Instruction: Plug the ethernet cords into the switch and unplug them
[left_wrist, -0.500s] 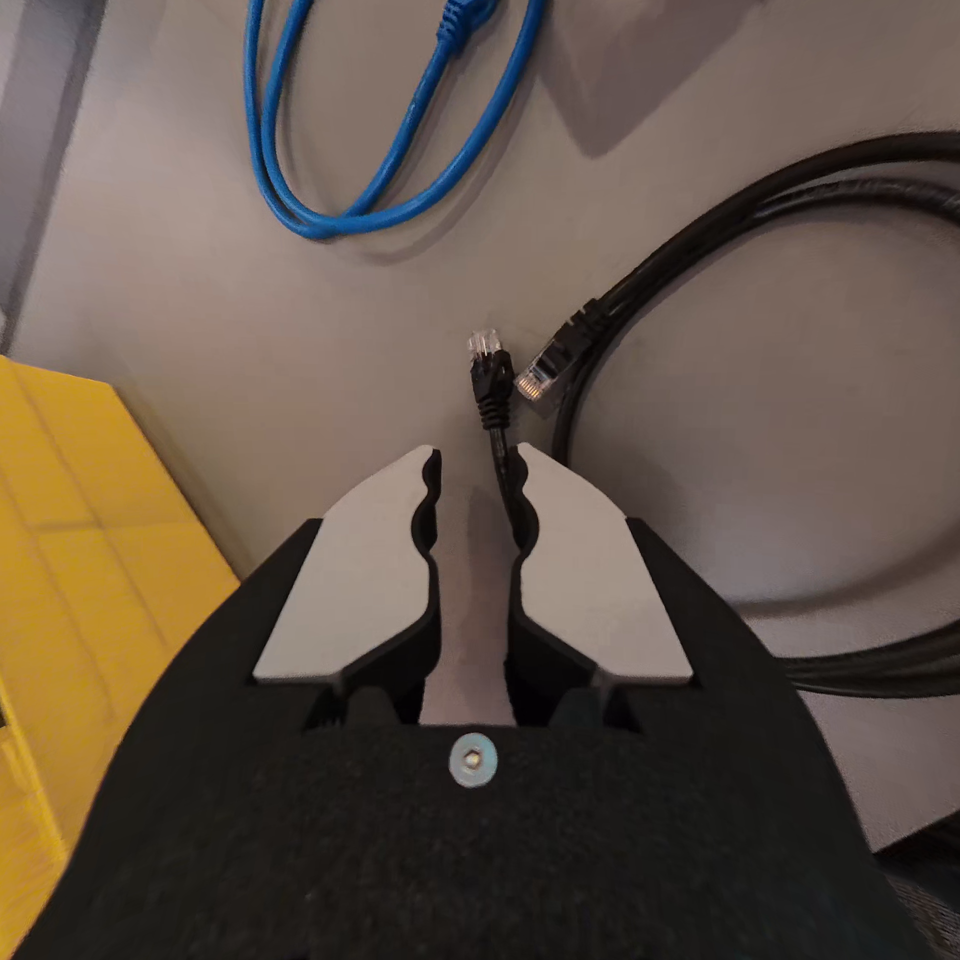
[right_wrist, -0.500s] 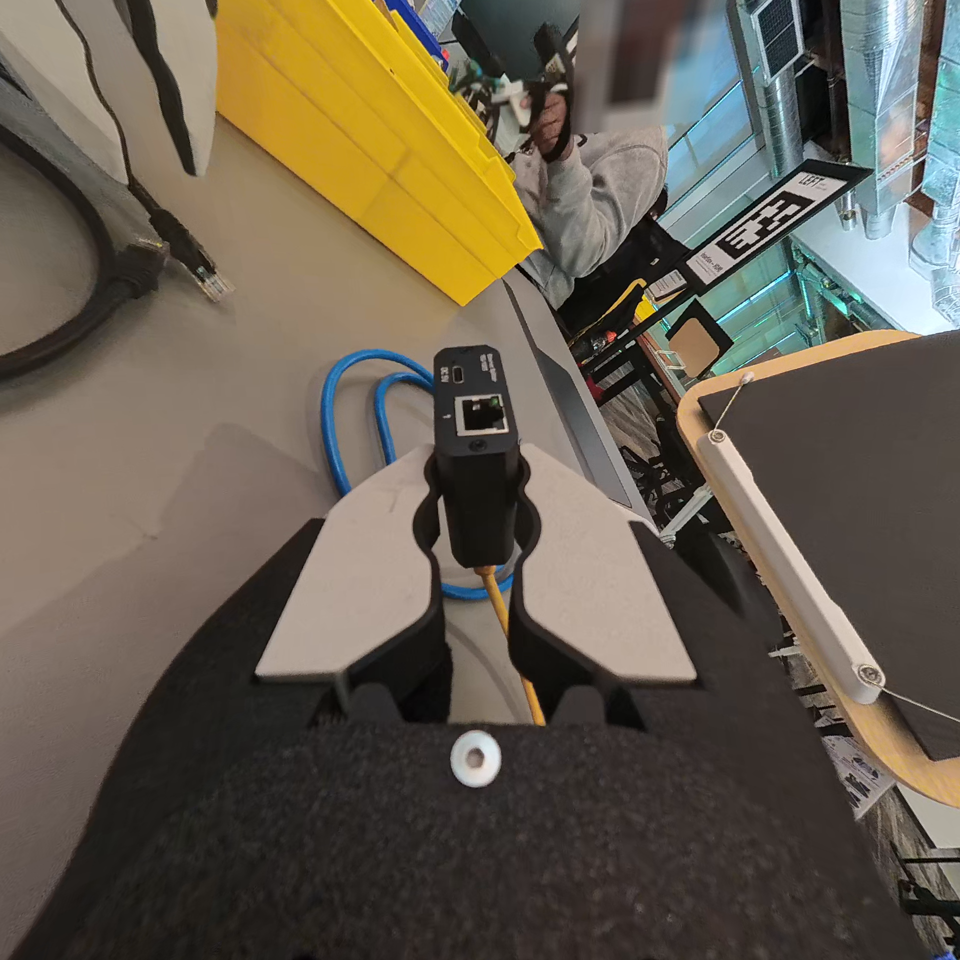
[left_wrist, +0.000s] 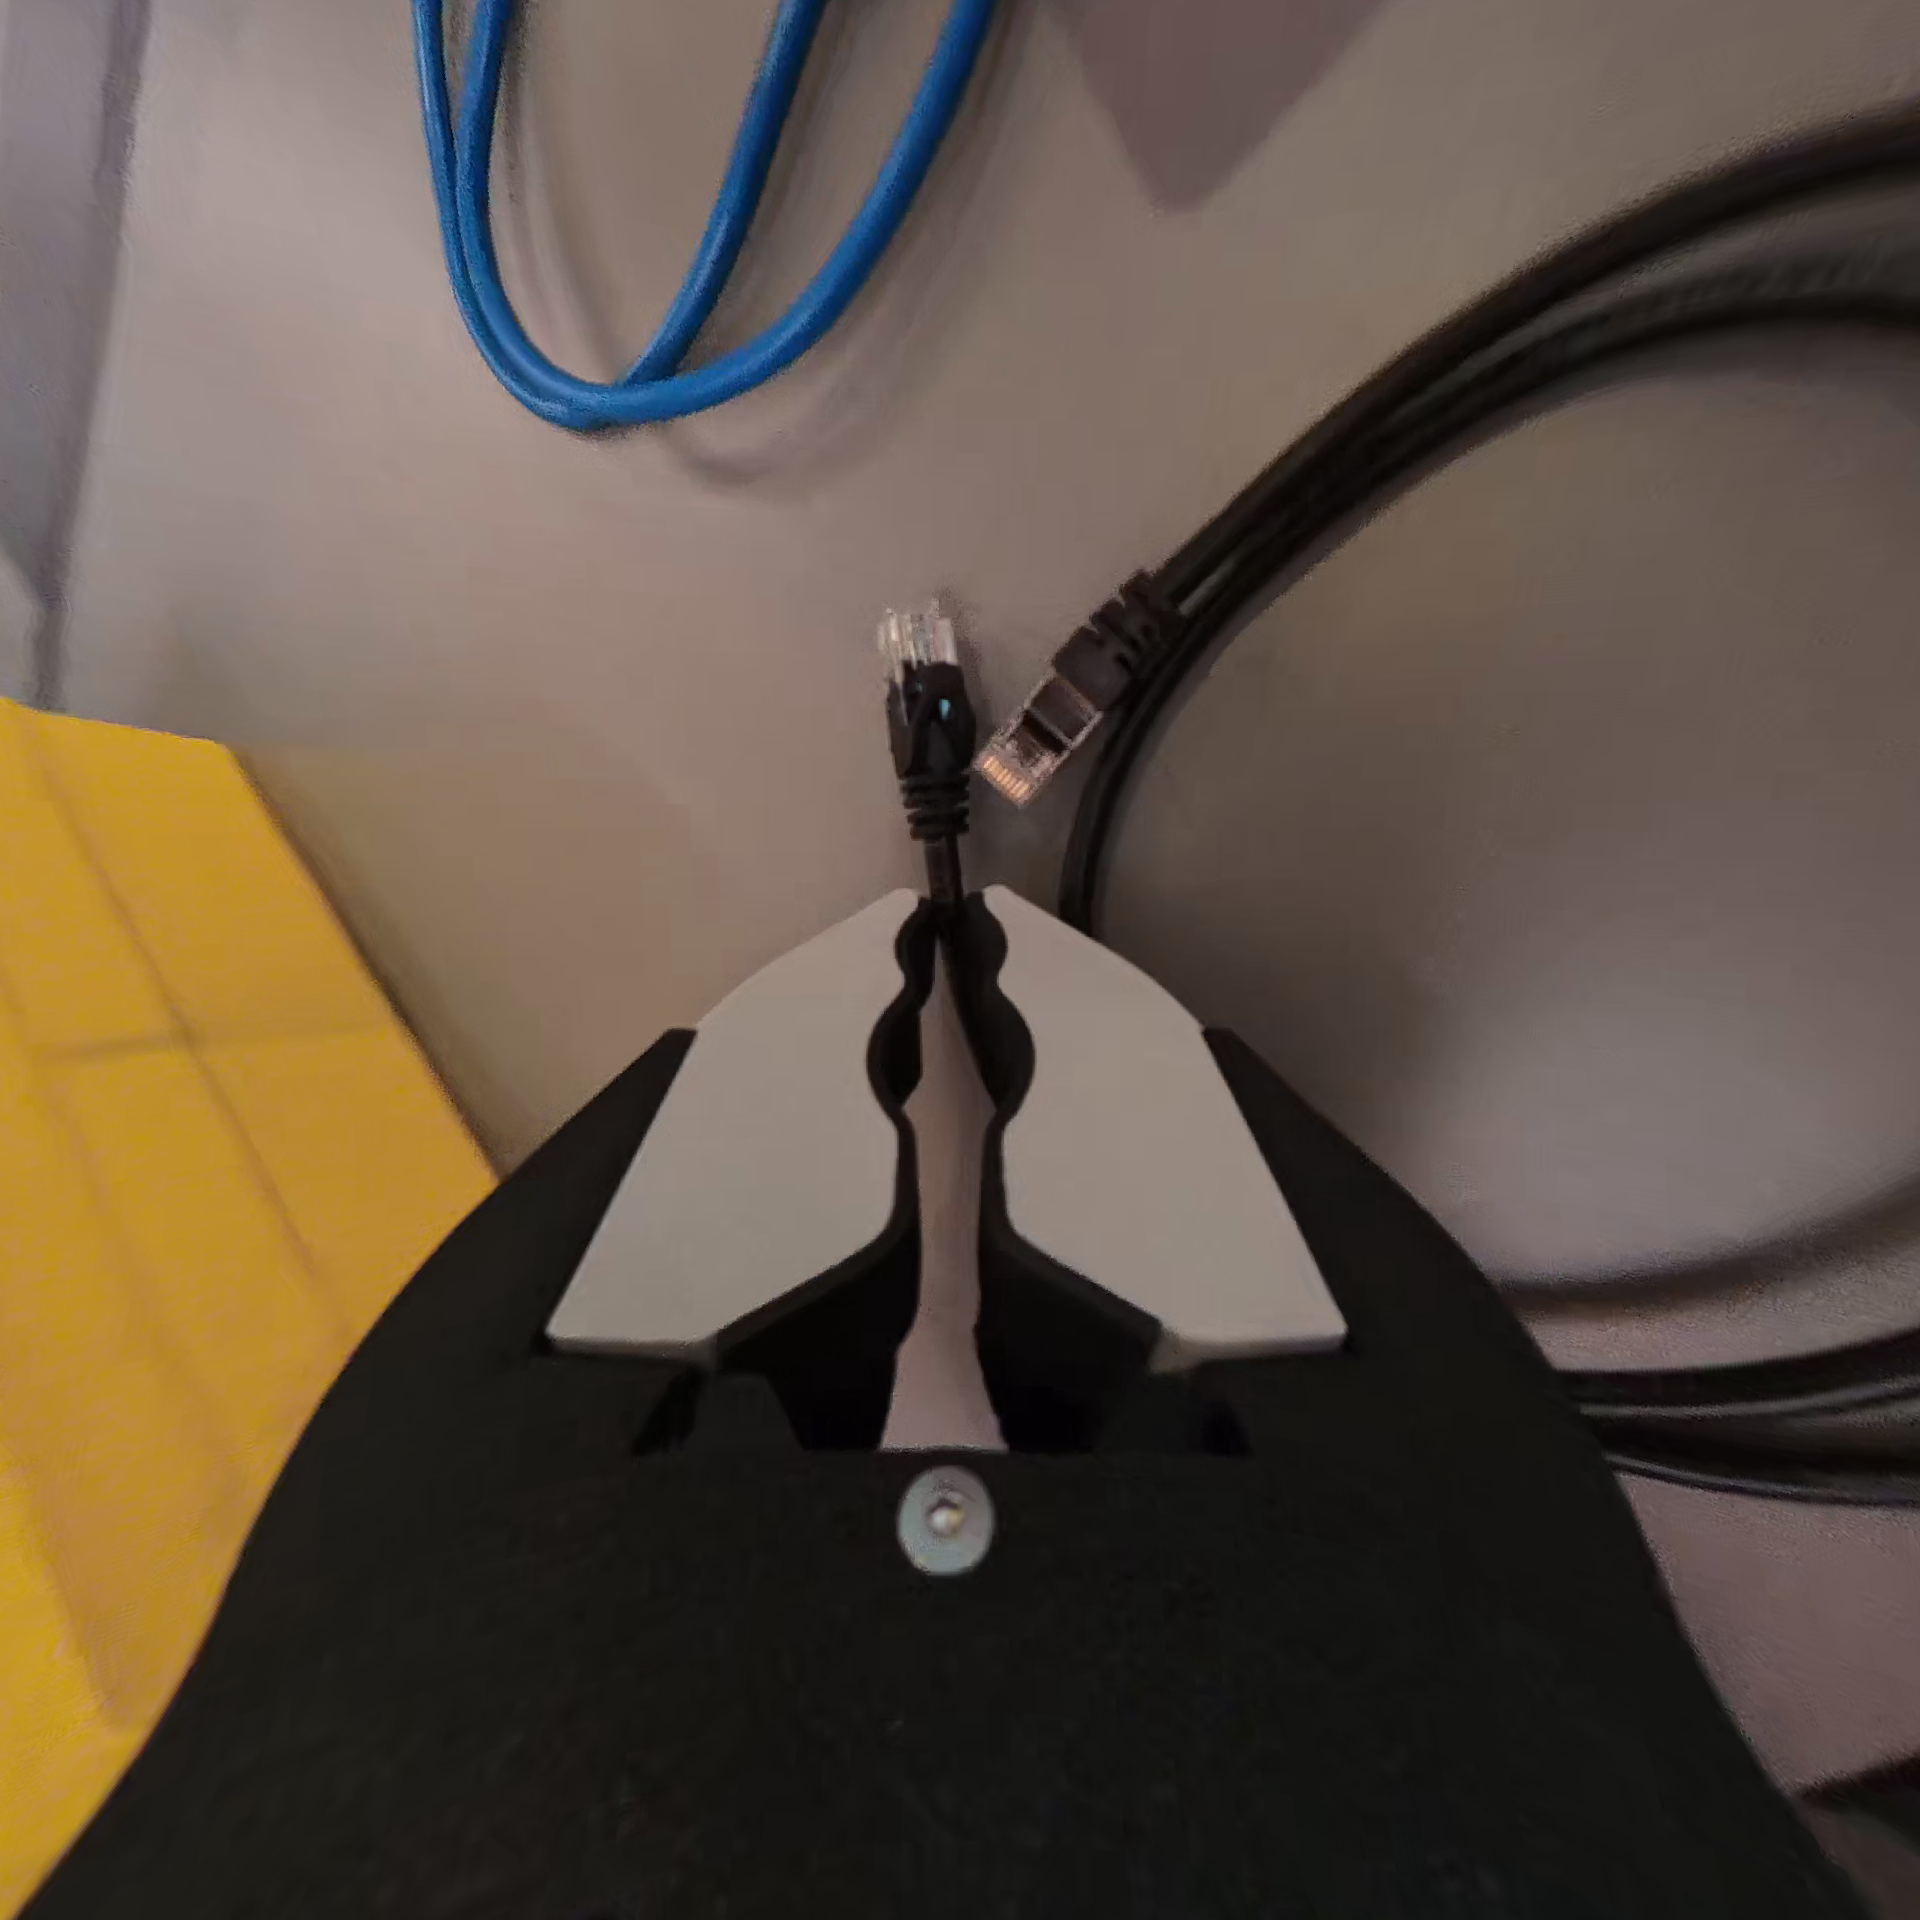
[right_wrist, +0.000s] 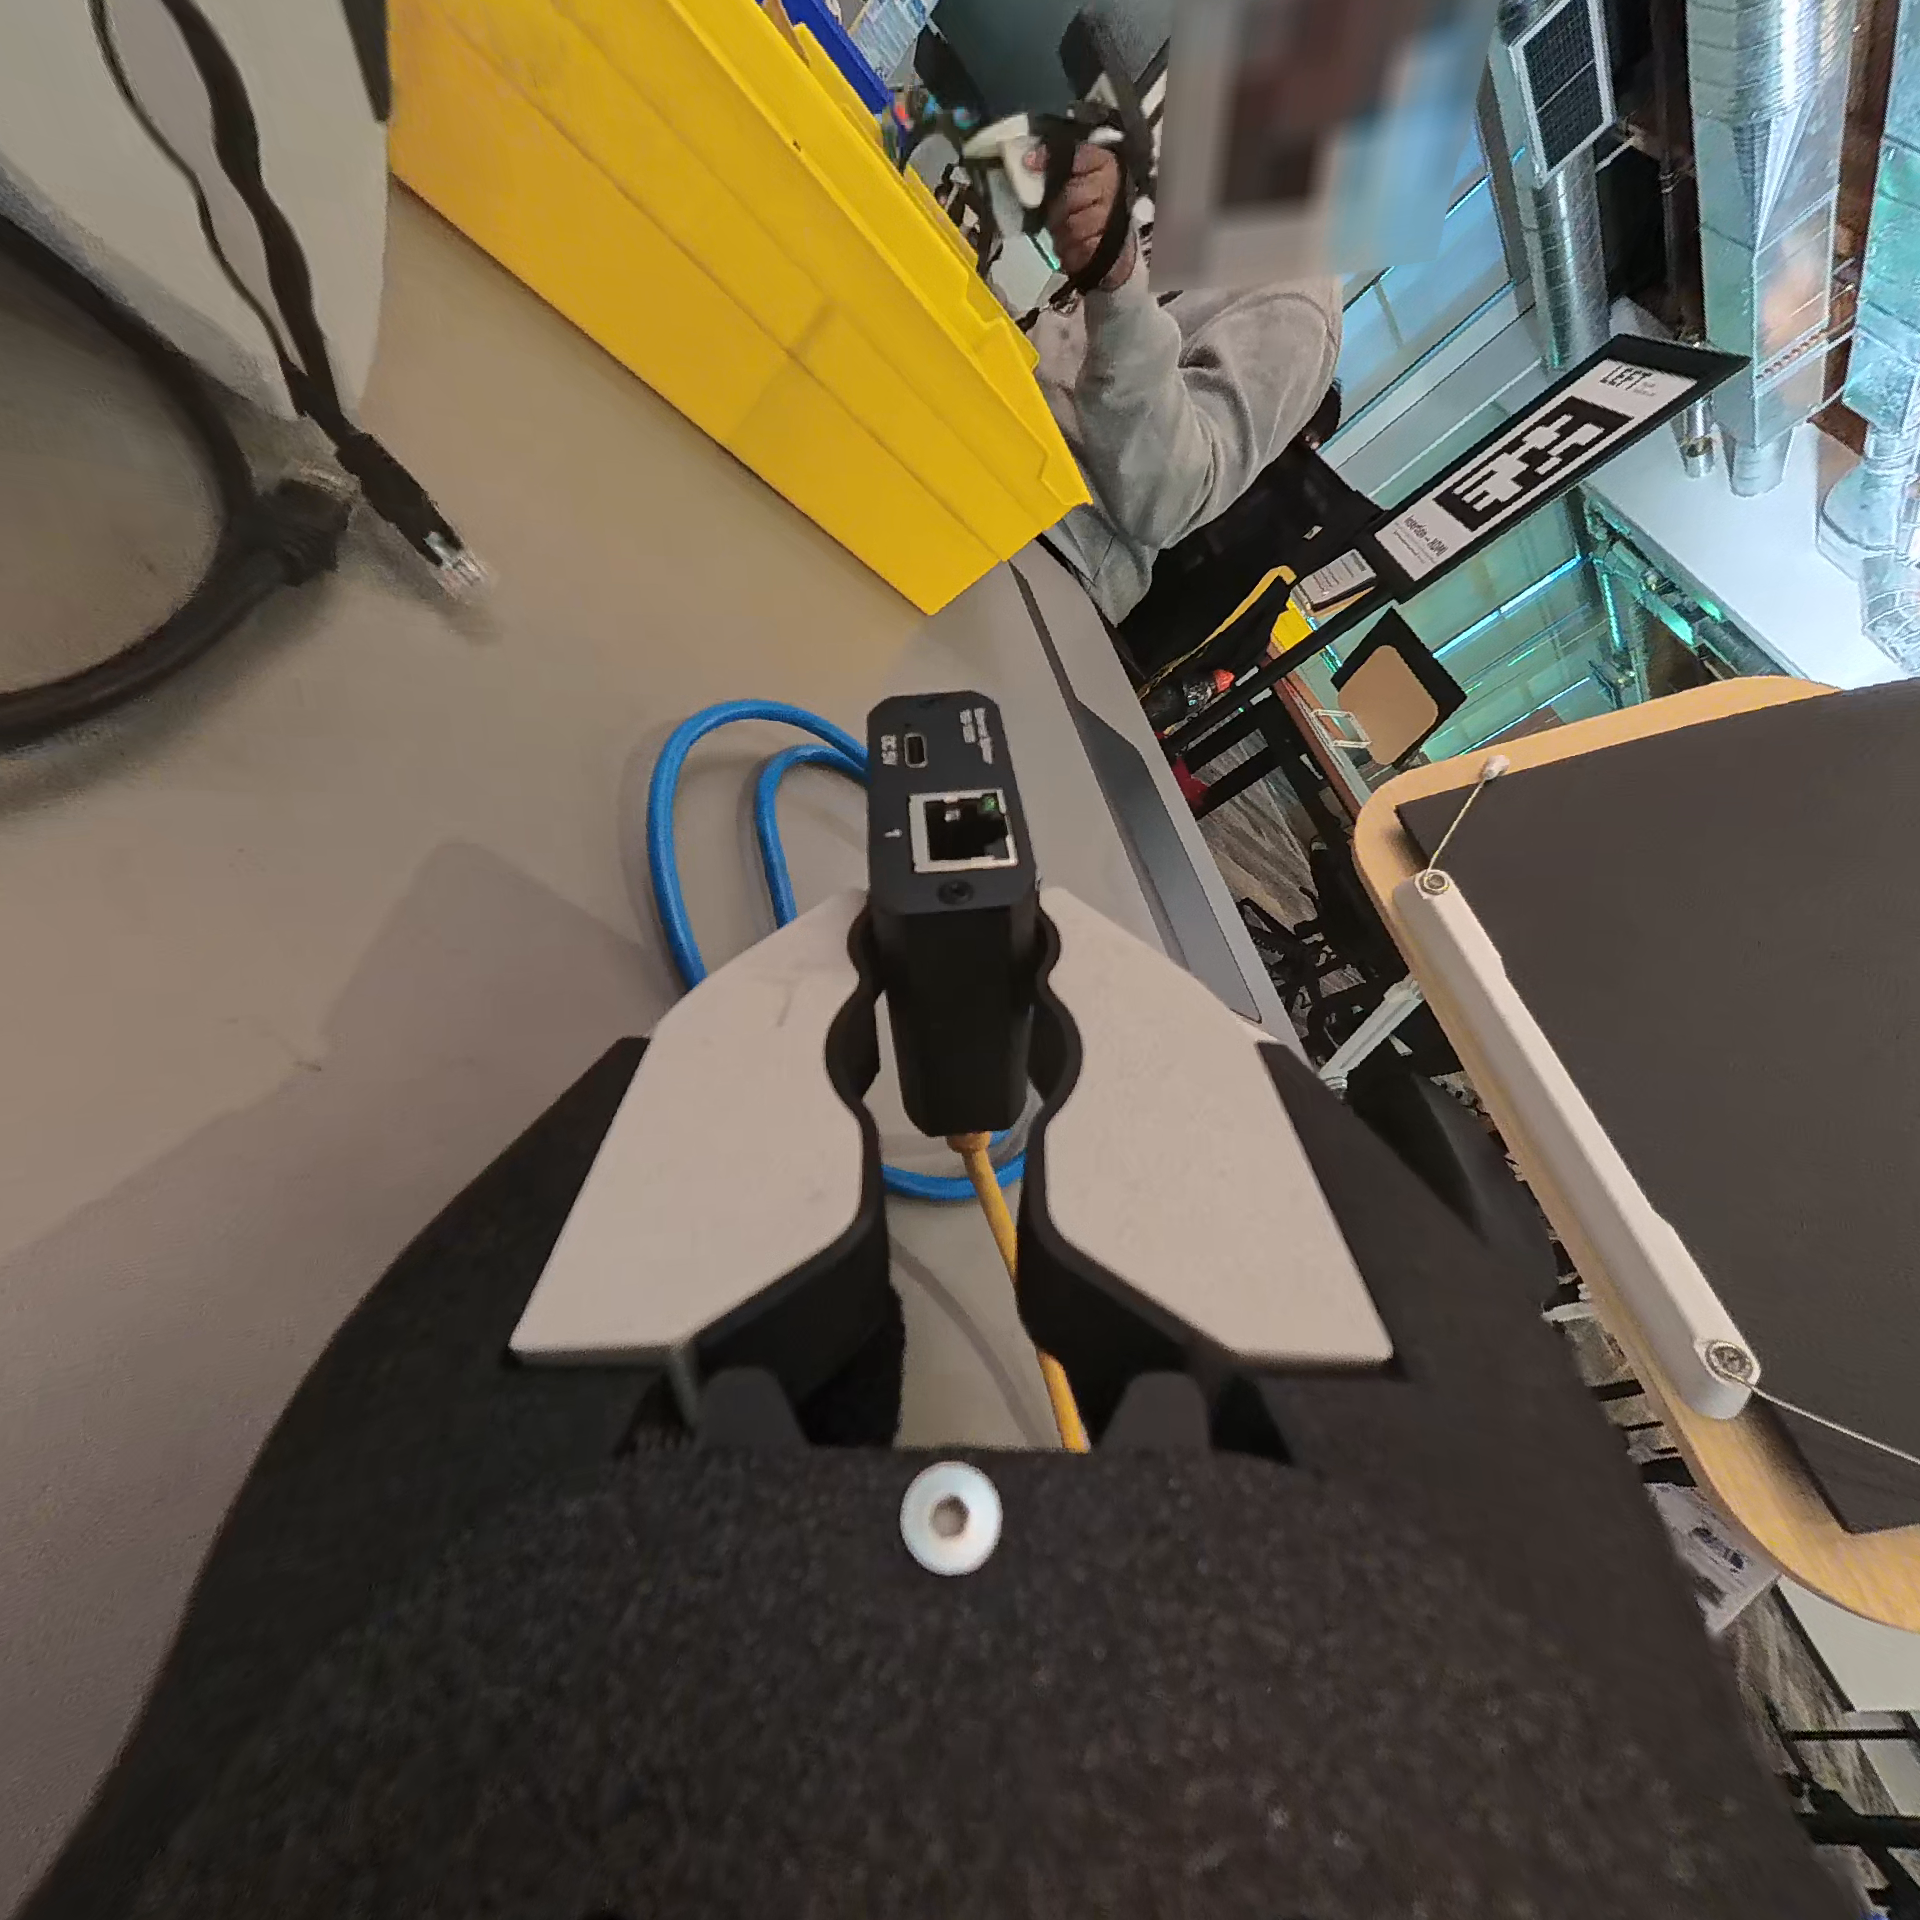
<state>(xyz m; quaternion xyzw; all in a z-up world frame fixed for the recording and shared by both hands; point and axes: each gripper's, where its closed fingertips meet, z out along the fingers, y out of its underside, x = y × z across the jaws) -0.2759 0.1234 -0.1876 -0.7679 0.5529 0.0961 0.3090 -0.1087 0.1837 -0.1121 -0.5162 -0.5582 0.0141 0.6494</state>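
Observation:
In the left wrist view my left gripper (left_wrist: 943, 902) is shut on a thin black ethernet cord (left_wrist: 928, 748). Its clear plug (left_wrist: 914, 636) sticks out past the fingertips, pointing away. A thicker black cord's plug (left_wrist: 1039, 743) lies just right of it on the grey table. In the right wrist view my right gripper (right_wrist: 951, 920) is shut on a small black switch (right_wrist: 951, 935), held above the table. Its open ethernet port (right_wrist: 961, 829) faces the camera. A yellow cord (right_wrist: 1023, 1299) leaves its rear end. The thin black cord's plug (right_wrist: 442, 540) shows far left.
A blue ethernet cord lies looped on the table (left_wrist: 665, 312), also under the switch (right_wrist: 717, 821). A thick black cable coil (left_wrist: 1455, 540) fills the right. Yellow bins (left_wrist: 156, 1143) (right_wrist: 748, 260) stand along the table. A person in a grey hoodie (right_wrist: 1174, 416) is beyond the table edge. One gripper's finger ends stand about 20 cm off the other's.
My left gripper has closed on the thin black cord, which before lay loose against the right finger. The right gripper still holds the switch, barely moved.

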